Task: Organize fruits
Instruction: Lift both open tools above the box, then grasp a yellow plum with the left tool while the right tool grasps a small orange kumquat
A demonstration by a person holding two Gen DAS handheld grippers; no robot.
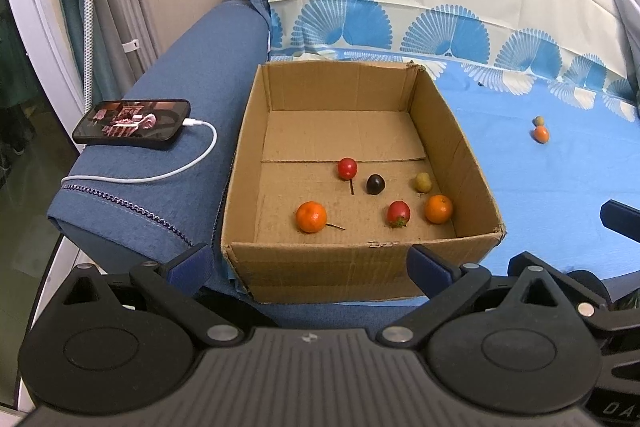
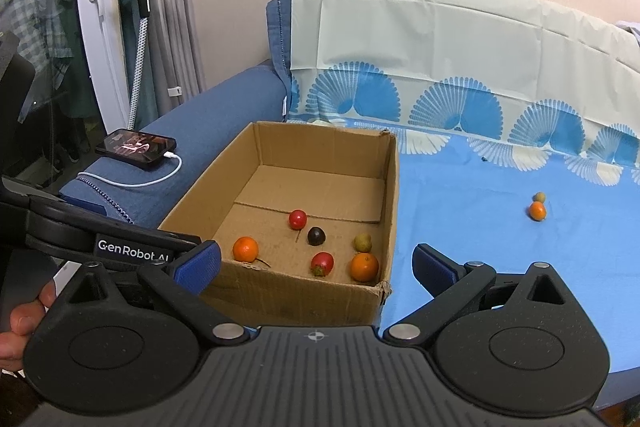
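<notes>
- Left wrist view: the left tongs (image 1: 310, 265) stood wide open and held nothing, their blue pads level with the near wall of the cardboard box (image 1: 352, 267).
- The box sat open-topped on a blue sofa seat, long axis running away from the camera toward the backrest.
- Six fruits lay in its near half: a left orange (image 1: 311, 216), a cherry tomato (image 1: 347, 168), a dark fruit (image 1: 375, 184), a greenish fruit (image 1: 422, 182), a strawberry (image 1: 398, 213) — leafy end toward the camera — and a right orange (image 1: 438, 209).
- A stray orange (image 1: 541, 134) touched a small green fruit (image 1: 538, 121) on the blue cloth (image 1: 540, 187), well apart from the box.
- A phone (image 1: 132, 123) lay on the armrest, cable plugged in.
- Right wrist view: the right tongs (image 2: 316, 267) were also wide open and empty — the box's near right corner (image 2: 384, 291) lay between the pads.
- A hand (image 2: 24, 319) gripped the left device at the frame's left edge.
</notes>
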